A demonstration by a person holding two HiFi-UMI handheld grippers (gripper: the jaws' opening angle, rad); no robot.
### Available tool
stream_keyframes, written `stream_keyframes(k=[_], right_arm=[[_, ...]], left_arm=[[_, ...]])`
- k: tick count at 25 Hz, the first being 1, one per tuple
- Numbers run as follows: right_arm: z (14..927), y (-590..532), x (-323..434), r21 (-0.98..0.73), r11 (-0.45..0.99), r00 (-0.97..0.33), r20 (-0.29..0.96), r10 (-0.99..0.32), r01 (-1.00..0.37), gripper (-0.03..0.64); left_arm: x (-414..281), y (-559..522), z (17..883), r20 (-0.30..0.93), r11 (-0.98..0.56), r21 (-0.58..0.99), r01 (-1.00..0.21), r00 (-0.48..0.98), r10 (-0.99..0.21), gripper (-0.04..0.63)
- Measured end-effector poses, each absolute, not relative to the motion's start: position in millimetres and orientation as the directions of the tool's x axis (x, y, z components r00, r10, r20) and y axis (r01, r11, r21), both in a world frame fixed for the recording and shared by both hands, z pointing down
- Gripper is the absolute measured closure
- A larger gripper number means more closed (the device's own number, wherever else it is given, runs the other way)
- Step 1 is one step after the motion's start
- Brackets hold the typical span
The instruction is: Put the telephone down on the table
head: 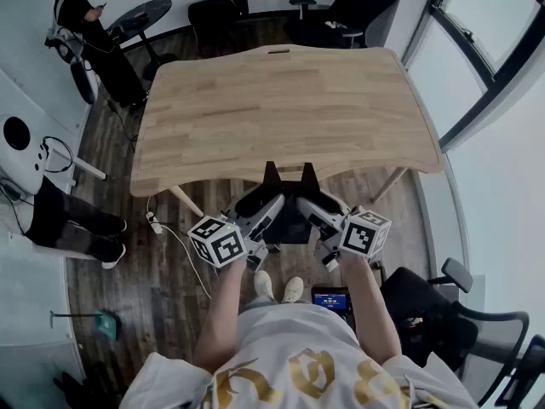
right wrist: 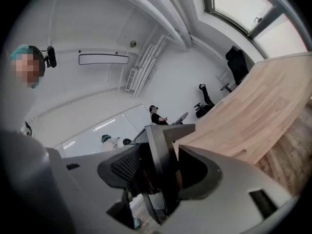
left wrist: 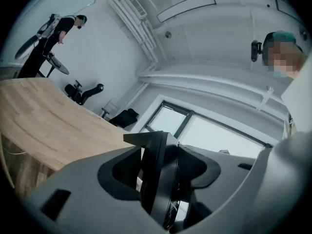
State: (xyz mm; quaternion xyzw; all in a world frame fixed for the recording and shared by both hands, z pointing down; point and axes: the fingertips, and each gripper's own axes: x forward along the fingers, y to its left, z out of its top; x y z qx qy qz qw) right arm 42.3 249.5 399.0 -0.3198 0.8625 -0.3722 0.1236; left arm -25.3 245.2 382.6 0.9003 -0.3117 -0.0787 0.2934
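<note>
The light wooden table (head: 289,109) stands in front of me with a bare top, and no telephone lies on it. I hold both grippers level at its near edge, angled towards each other. The black tips of my left gripper (head: 272,175) and my right gripper (head: 306,175) almost reach the edge. In the left gripper view the left gripper (left wrist: 156,145) has dark jaws standing apart. The right gripper (right wrist: 163,135) looks the same. I make out nothing held in either. A small dark device with a lit blue screen (head: 330,299) shows beside my right forearm. Whether it is the telephone is unclear.
Black office chairs (head: 213,11) stand behind the table, and another black chair (head: 443,313) is at my right. A person (head: 85,15) stands at the far left near white equipment (head: 21,143). A cable (head: 174,237) trails over the wooden floor. A window wall (head: 485,49) runs along the right.
</note>
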Motion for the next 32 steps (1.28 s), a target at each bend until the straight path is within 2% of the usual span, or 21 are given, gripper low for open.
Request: stream_keyframes(k=[32], right_arm=[[390.7, 255.2, 56.5, -0.693, 0.558, -0.777, 0.004, -0.630, -0.456, 0.387]], left_arm=[[-11.0, 253.0, 376.6, 0.034, -0.654, 0.561, -0.507, 0.804, -0.594, 0.383]])
